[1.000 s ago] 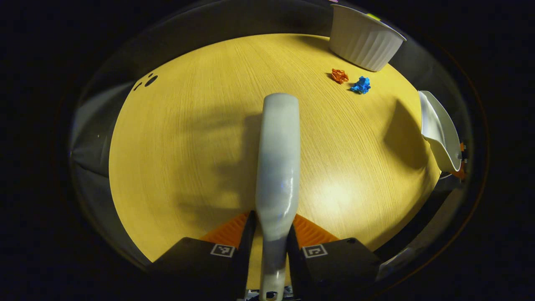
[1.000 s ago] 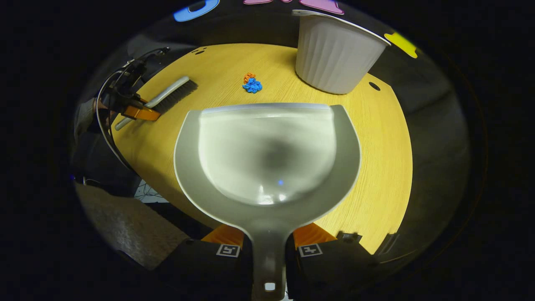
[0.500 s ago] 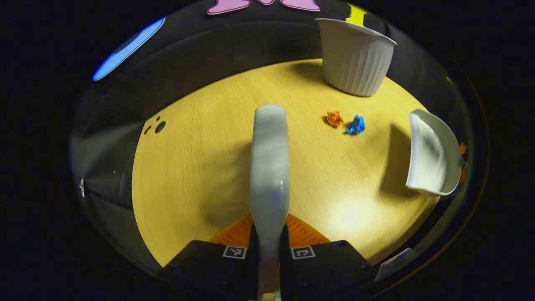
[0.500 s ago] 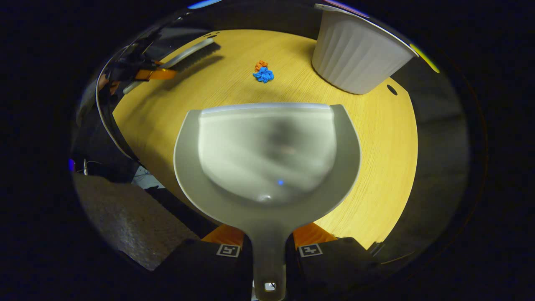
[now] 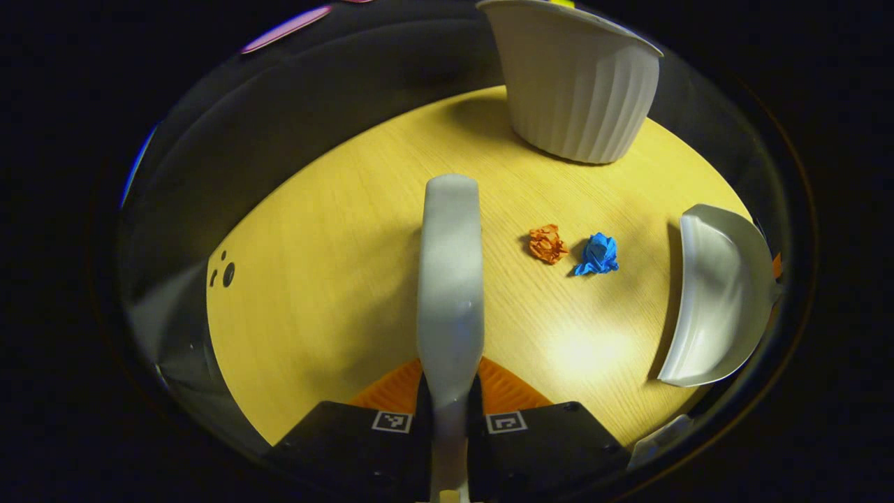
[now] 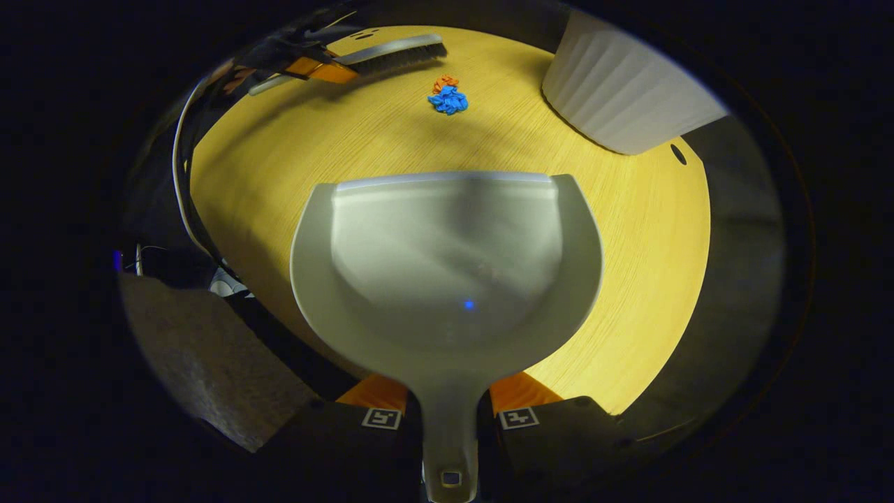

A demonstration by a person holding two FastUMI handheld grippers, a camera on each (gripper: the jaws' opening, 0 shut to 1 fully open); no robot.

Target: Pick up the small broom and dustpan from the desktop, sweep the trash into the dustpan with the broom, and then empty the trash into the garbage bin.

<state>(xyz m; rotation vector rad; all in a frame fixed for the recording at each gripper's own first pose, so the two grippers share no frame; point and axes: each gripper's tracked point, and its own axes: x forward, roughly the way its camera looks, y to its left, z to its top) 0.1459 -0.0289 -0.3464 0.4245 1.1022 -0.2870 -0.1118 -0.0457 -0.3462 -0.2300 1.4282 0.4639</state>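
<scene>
A pale wooden desktop [image 5: 335, 279] fills the scene under a single bright light, dark booth wall behind it. On it lie the two scraps of trash, an orange paper wad [image 5: 547, 244] and a blue paper wad [image 5: 597, 254] just beside each other, out in the open wood in front of the white ribbed garbage bin [image 5: 576, 84], which stands at the far edge.

The broom [image 5: 450, 279] is off the desk, its handle clamped between the fingers of the left gripper [image 5: 450, 412]; in the left gripper view its back runs straight ahead, with the wads to its right. In the right gripper view the bristles [image 6: 401, 63] show dark, on the far left of the wads.

The dustpan [image 6: 447, 272] is also lifted, its handle pinched between the fingers of the right gripper [image 6: 449, 412], mouth toward the wads but well short of them.

Both tools look picked up, so I judge the step in hand is lining up for the sweep. Next, the dustpan lip probably needs to come down flat on the wood close to the blue wad, and the broom's bristles must land just beyond the orange one, then draw both toward the pan.
</scene>
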